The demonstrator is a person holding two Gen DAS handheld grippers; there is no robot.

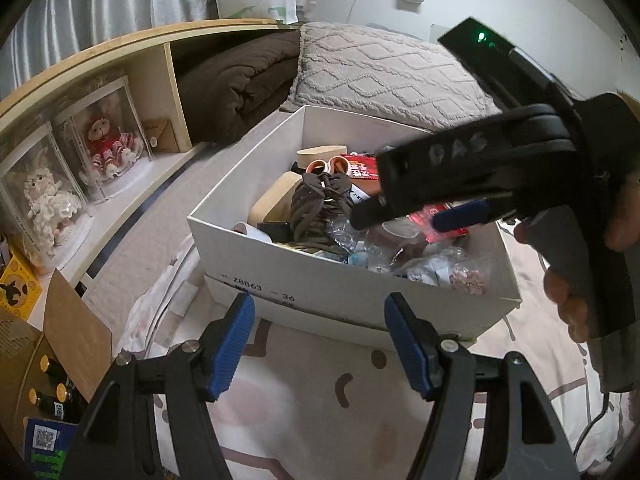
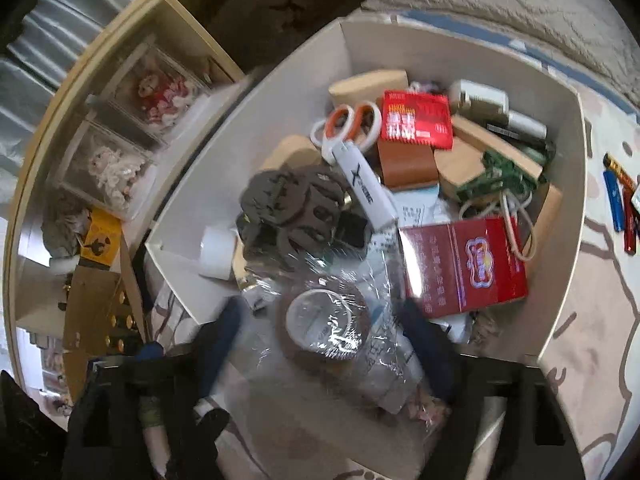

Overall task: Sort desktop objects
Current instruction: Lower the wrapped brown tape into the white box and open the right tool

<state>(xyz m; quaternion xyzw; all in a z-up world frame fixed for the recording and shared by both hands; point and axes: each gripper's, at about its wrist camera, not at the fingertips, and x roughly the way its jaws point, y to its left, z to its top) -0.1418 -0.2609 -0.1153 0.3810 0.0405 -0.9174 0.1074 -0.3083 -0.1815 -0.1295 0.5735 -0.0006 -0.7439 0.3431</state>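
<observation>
A white cardboard box [image 1: 320,280] full of small items stands on a patterned bedsheet; its wall also shows in the right wrist view [image 2: 400,44]. My left gripper [image 1: 320,344] is open and empty, just in front of the box's near wall. My right gripper [image 2: 320,352] is open over the box, its blurred fingers either side of a brown tape roll in clear plastic [image 2: 320,328]; it touches nothing I can see. In the left wrist view the right gripper [image 1: 420,214] hangs above the box's right half. Inside lie a brown hair claw [image 2: 288,208], orange scissors [image 2: 352,124], a white stick [image 2: 366,188] and a red cigarette pack [image 2: 460,264].
Several lighters [image 2: 620,200] lie on the sheet right of the box. A wooden shelf [image 1: 120,92] with two dolls in clear cases [image 1: 80,168] runs along the left. A grey quilted pillow [image 1: 380,68] and a brown blanket [image 1: 240,84] lie behind the box. Cardboard boxes [image 1: 60,332] sit at lower left.
</observation>
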